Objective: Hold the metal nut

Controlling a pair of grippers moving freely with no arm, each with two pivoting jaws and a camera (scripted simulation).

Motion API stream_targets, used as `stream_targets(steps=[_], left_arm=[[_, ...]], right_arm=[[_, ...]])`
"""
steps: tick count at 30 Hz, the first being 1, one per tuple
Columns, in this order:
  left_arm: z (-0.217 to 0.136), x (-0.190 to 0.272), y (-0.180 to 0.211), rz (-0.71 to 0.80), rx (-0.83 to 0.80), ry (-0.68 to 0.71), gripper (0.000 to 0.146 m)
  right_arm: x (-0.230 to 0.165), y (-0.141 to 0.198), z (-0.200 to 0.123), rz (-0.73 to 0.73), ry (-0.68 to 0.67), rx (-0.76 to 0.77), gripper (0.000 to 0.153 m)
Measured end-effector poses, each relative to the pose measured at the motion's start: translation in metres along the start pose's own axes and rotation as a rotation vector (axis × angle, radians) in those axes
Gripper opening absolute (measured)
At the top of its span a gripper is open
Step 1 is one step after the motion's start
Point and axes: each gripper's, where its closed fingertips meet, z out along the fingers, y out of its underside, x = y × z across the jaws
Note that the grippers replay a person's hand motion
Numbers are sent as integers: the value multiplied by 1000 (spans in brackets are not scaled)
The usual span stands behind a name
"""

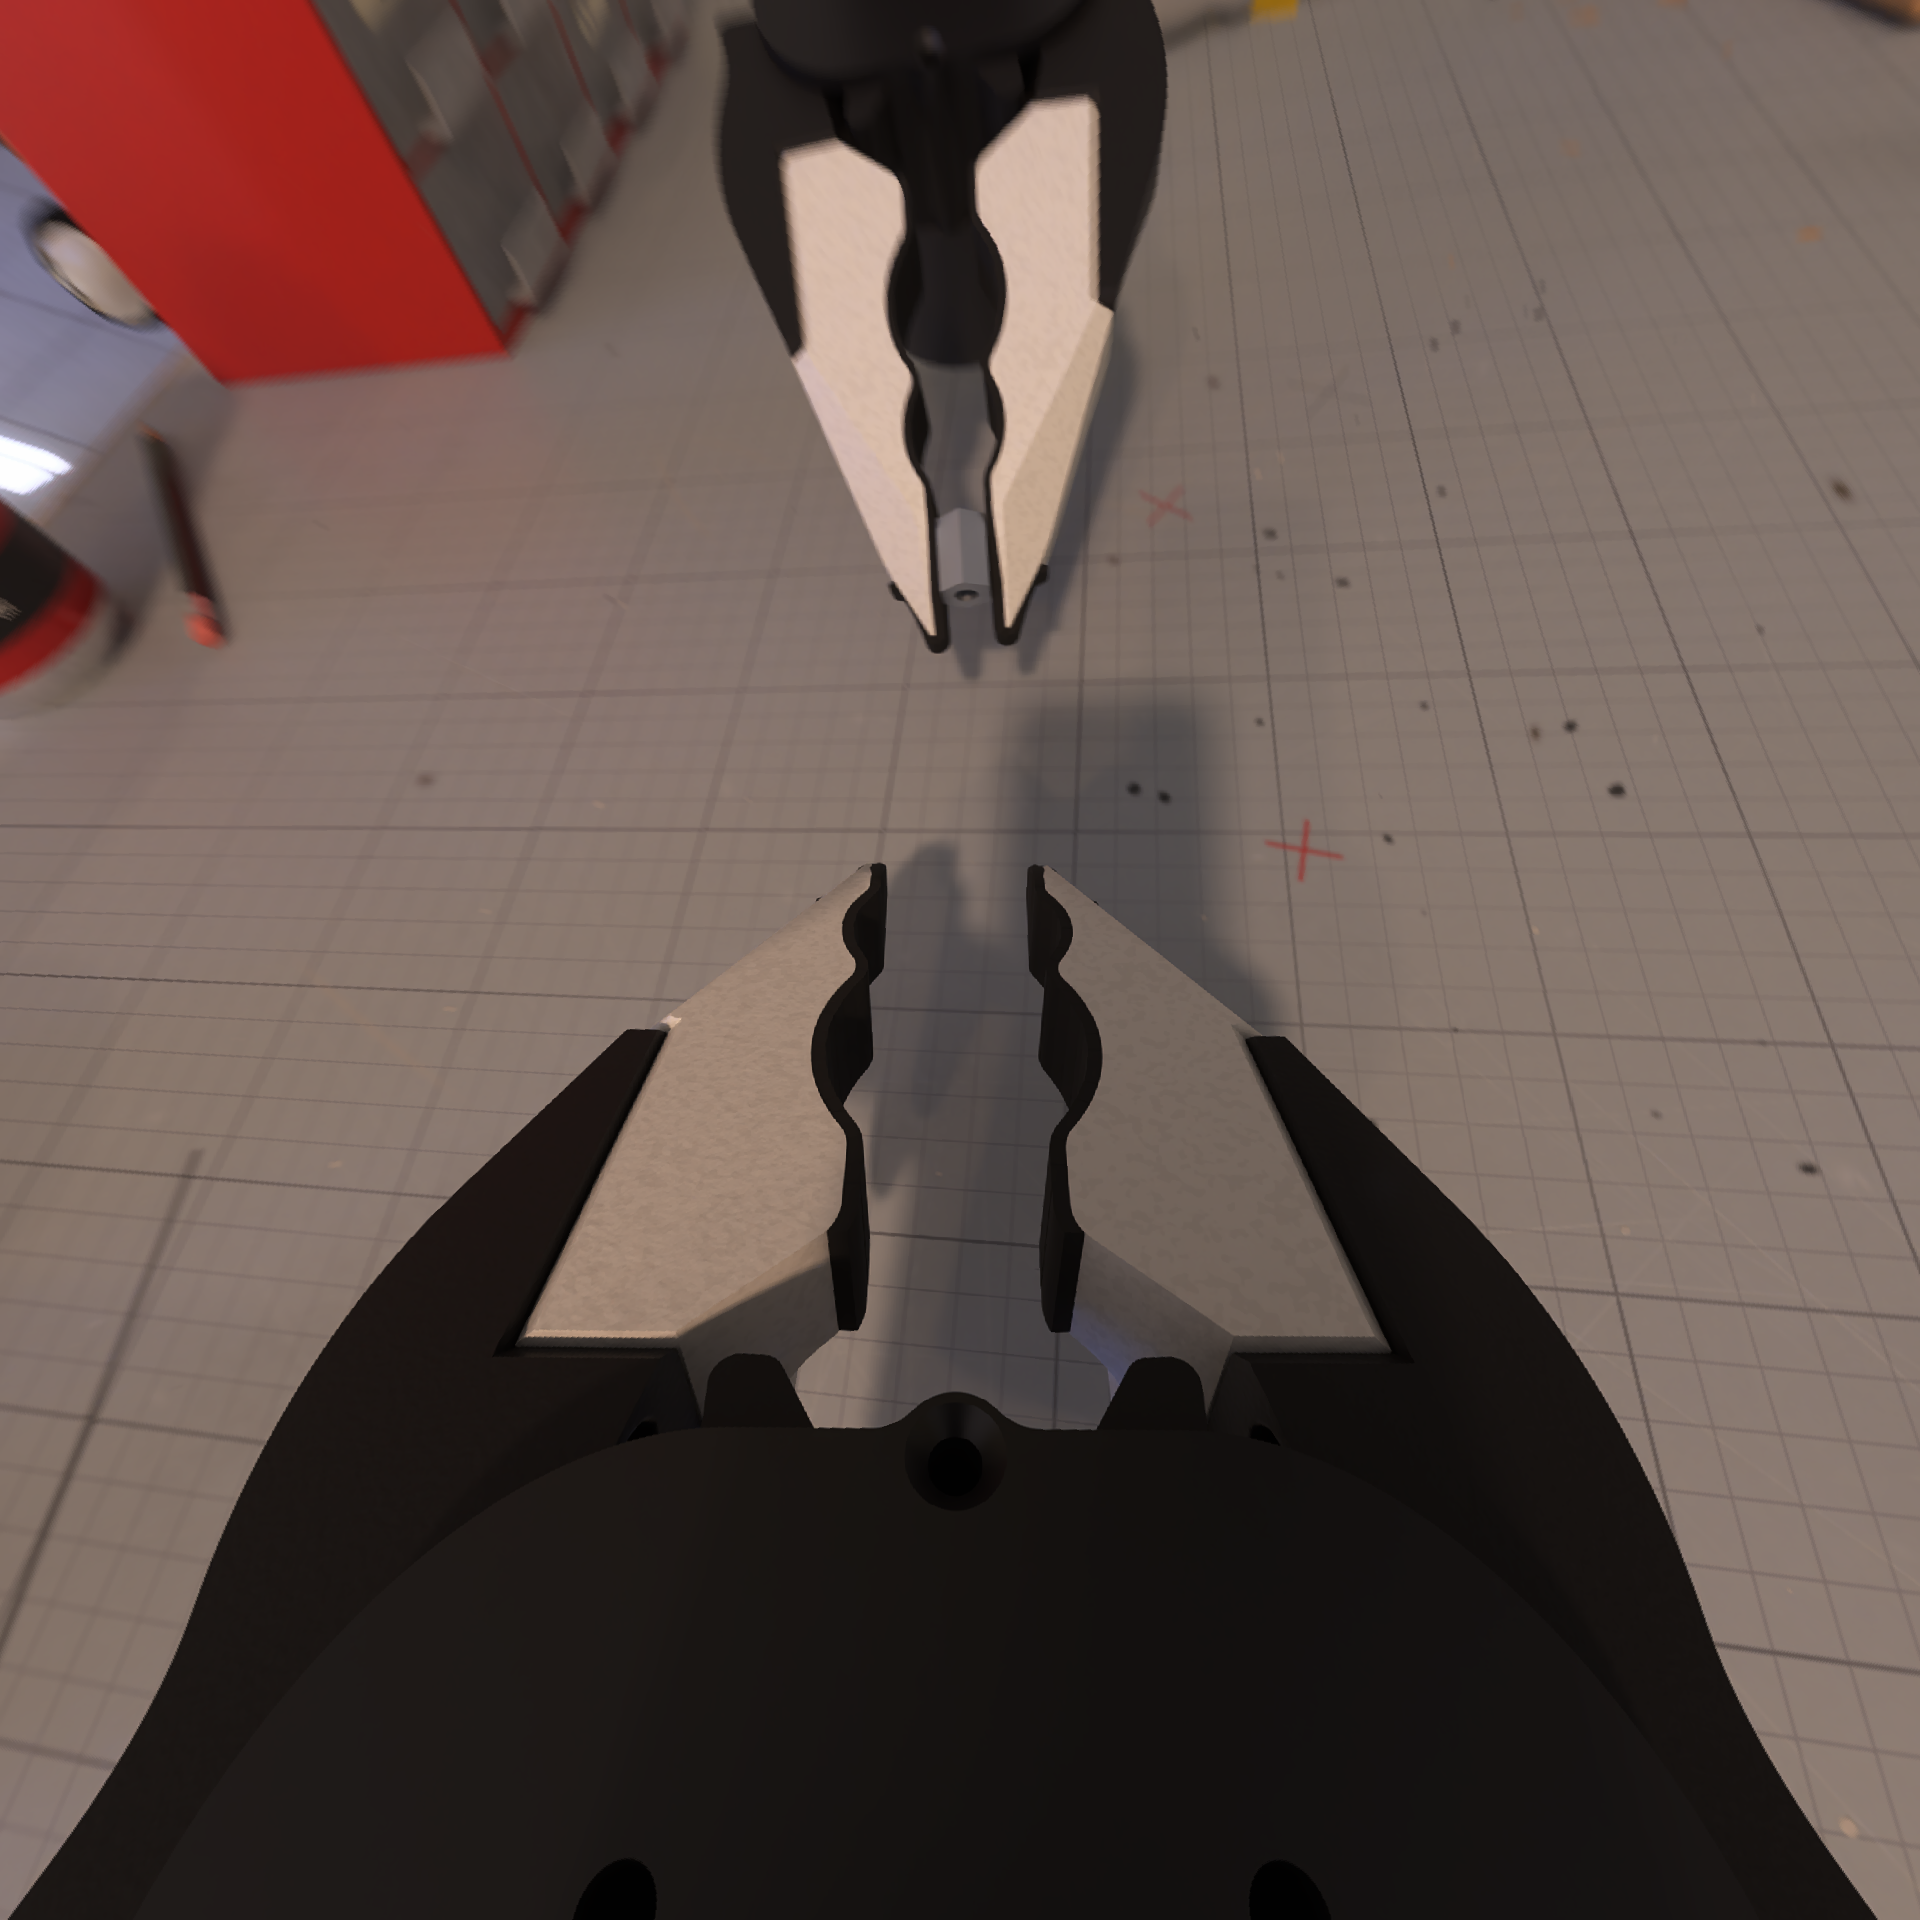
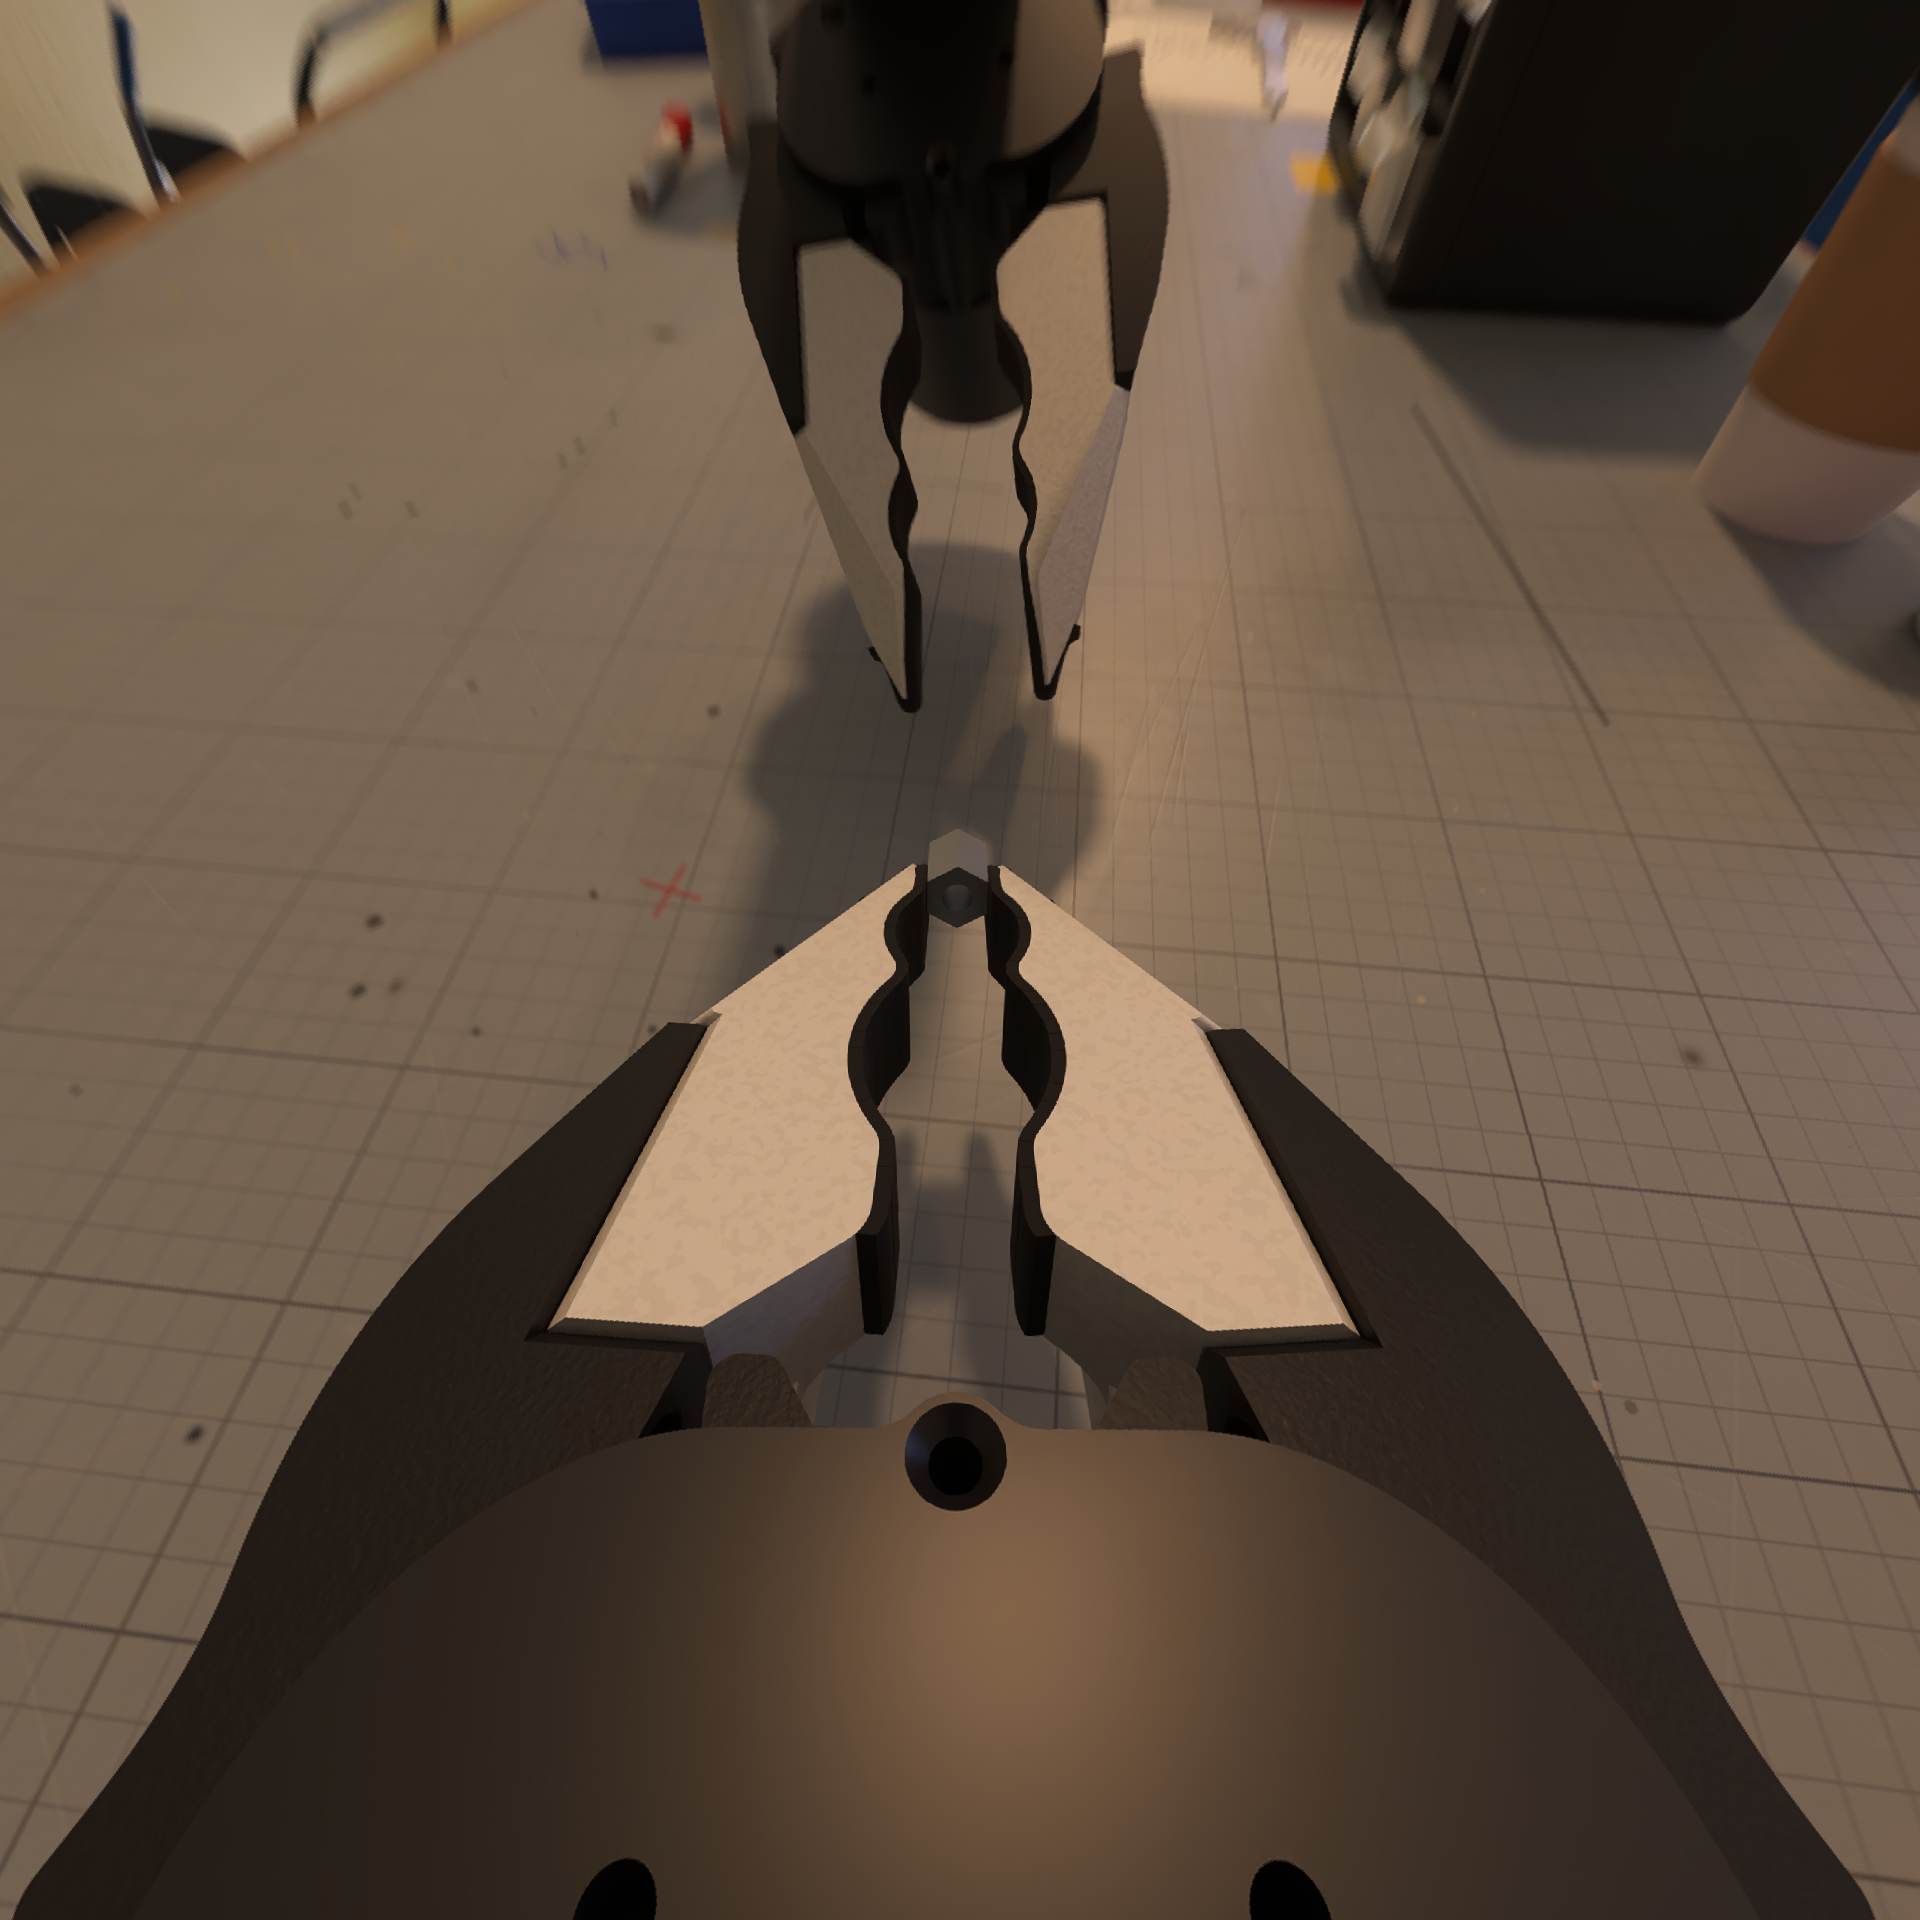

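Observation:
The metal nut (image 2: pixel 954 883) is a small grey hexagonal piece with a centre hole. My right gripper (image 2: pixel 954 878) is shut on it at the fingertips, above the grey gridded mat (image 2: pixel 416 727). In the left wrist view the right gripper (image 1: pixel 968 634) faces me with the nut (image 1: pixel 962 566) between its tips. My left gripper (image 1: pixel 956 878) is open and empty, fingers apart, a short way in front of the right gripper. It shows in the right wrist view (image 2: pixel 977 701) opposite, also open.
A red cabinet (image 1: pixel 270 187) stands at far left, with a pencil (image 1: pixel 187 530) and a round can (image 1: pixel 42 582) near it. A black box (image 2: pixel 1621 145) and a brown-and-white cylinder (image 2: pixel 1829 395) stand at right. Red cross marks (image 1: pixel 1304 852) lie on the mat.

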Motion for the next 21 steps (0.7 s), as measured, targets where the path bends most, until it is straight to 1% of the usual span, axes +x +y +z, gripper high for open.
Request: stream_targets(steps=[5, 7, 10, 21], left_arm=[[-23, -14, -26, 42, 176, -112, 25], [-28, -11, -34, 56, 233, -97, 24], [-32, -6, -45, 38, 305, -56, 24], [-40, 0, -58, -21, 423, 13, 24]], right_arm=[[-2, -32, -12, 62, -28, 226, 10], [-3, -41, -13, 74, -40, 283, 10], [-6, -52, -14, 101, -69, 361, 10], [-12, -71, -20, 144, -111, 476, 10]])
